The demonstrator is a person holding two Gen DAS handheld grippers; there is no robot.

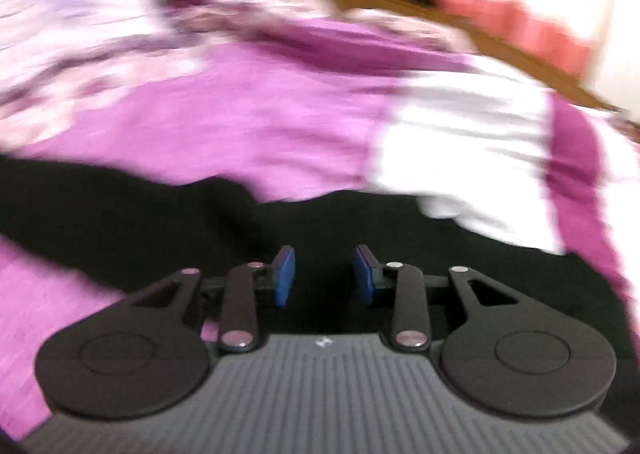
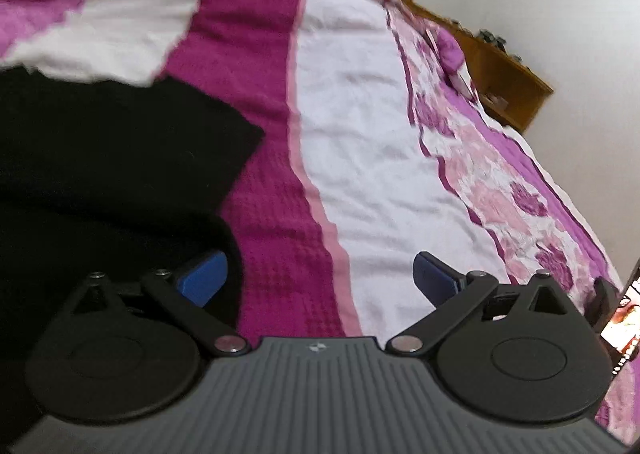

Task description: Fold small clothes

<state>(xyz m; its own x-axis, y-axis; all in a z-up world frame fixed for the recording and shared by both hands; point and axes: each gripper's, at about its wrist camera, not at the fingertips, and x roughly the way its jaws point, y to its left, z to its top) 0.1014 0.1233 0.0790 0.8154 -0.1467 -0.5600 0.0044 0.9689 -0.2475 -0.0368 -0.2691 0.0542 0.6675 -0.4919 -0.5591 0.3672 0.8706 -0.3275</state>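
Note:
A black garment (image 1: 168, 214) lies spread on a purple, pink and white bedspread (image 1: 248, 114). My left gripper (image 1: 325, 274) hovers over the garment with its blue pads apart by a narrow gap and nothing between them; this view is motion-blurred. In the right wrist view the black garment (image 2: 112, 158) fills the left side. My right gripper (image 2: 320, 278) is wide open and empty above the bedspread (image 2: 360, 134), its left pad (image 2: 204, 278) at the garment's right edge.
A wooden bed frame (image 2: 500, 66) runs along the far side with small items on it. A red-orange cloth (image 1: 512, 22) hangs behind the bed. A lit phone screen (image 2: 624, 318) stands at the right edge. White walls lie beyond.

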